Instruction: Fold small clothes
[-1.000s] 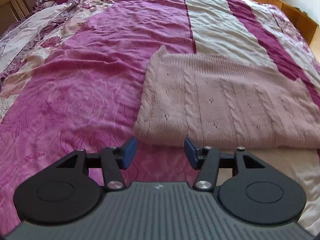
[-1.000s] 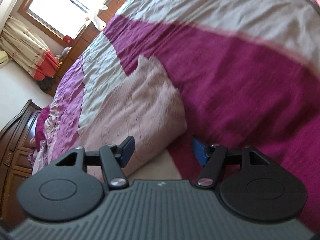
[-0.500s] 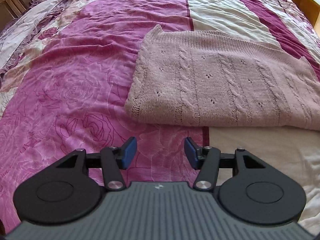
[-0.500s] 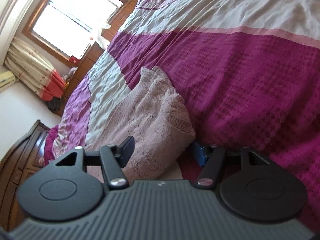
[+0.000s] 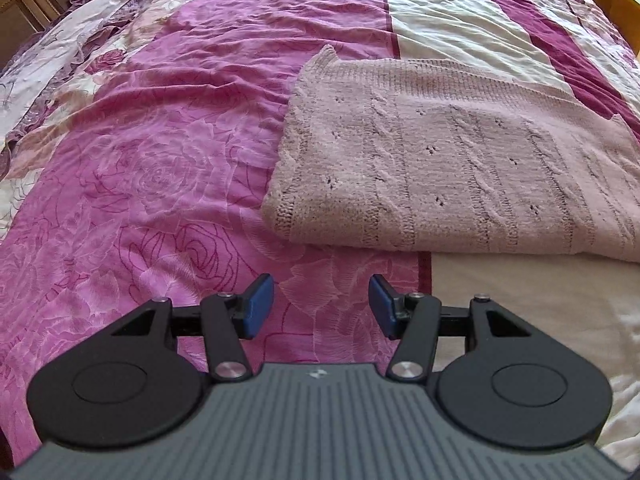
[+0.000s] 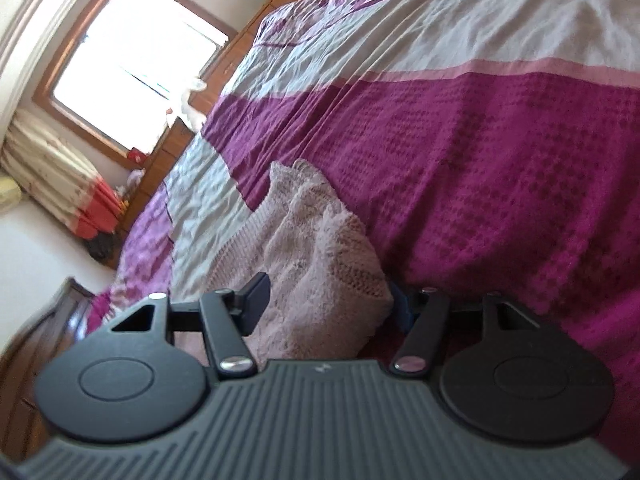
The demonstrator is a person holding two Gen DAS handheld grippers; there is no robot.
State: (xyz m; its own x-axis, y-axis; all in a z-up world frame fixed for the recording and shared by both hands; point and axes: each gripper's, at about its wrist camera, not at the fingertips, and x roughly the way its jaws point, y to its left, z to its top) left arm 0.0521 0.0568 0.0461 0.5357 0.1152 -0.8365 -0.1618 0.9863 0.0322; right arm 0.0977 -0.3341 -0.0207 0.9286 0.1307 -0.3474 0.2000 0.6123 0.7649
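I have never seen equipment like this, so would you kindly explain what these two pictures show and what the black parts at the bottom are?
These are no robot arms: a person holds a two-finger gripper in each hand, and each carries a camera looking forward along its fingers. The black parts are the grippers themselves.

One picture comes from the left gripper. Its jaws are open and empty, just short of a folded pink knitted sweater lying on a bedspread.

The other comes from the right gripper. Its jaws are open around one end of the same sweater but not closed on it. A window shows behind.
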